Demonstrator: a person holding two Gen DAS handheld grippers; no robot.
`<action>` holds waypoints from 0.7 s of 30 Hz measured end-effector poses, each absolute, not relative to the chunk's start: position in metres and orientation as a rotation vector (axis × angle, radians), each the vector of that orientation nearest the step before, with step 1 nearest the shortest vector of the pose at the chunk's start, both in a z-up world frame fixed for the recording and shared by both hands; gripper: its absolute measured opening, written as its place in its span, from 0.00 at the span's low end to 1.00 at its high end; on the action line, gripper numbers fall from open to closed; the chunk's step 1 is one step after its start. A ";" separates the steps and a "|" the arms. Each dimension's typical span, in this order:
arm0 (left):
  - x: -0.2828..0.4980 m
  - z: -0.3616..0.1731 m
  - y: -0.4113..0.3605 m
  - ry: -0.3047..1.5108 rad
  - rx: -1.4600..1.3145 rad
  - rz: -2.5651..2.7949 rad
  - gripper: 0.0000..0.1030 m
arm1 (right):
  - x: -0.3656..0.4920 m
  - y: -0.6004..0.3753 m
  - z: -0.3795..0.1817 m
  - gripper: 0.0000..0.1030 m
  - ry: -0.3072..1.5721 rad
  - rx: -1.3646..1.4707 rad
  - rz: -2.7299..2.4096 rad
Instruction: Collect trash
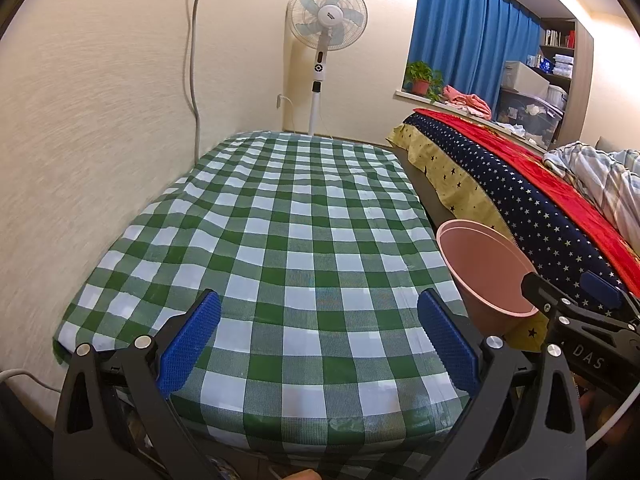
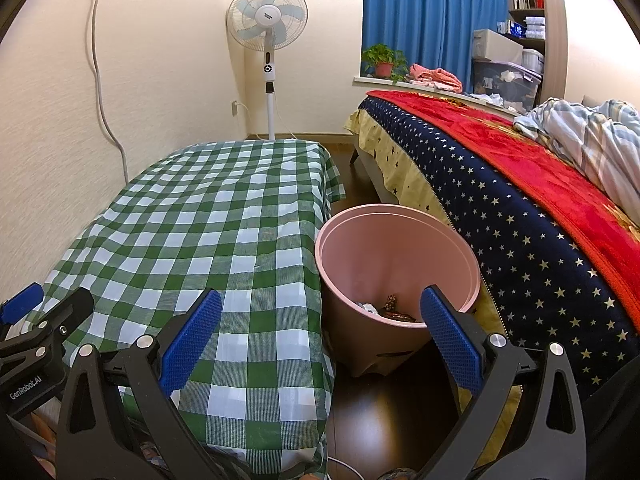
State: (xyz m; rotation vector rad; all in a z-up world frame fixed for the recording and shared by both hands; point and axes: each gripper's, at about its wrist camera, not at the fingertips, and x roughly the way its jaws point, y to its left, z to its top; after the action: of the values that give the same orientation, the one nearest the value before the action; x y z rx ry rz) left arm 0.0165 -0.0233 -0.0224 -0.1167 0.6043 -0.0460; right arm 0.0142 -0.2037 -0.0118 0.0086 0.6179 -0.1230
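Checked tablecloth lies under our left gripper, jaws spread wide. Our right gripper gapes empty near the pink bin, trash inside.

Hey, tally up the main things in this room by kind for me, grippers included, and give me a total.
Grippers: 2, left gripper and right gripper, both open
Pink trash bin: 1
Checkered table: 1
Standing fan: 1
Potted plant: 1
Bed: 1
Total: 7
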 end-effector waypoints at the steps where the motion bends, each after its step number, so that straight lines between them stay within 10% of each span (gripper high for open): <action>1: 0.016 -0.022 -0.023 0.604 -0.117 -0.046 0.92 | 0.014 -0.204 -0.012 0.95 0.618 0.009 -0.123; 21: 0.016 -0.027 -0.026 0.620 -0.142 -0.050 0.92 | 0.014 -0.204 -0.012 0.95 0.618 0.009 -0.123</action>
State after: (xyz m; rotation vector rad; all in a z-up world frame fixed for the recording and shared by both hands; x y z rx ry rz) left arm 0.0163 -0.0262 -0.0268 -0.1425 0.6201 -0.0503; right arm 0.0143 -0.2037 -0.0116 0.0091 0.6179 -0.1227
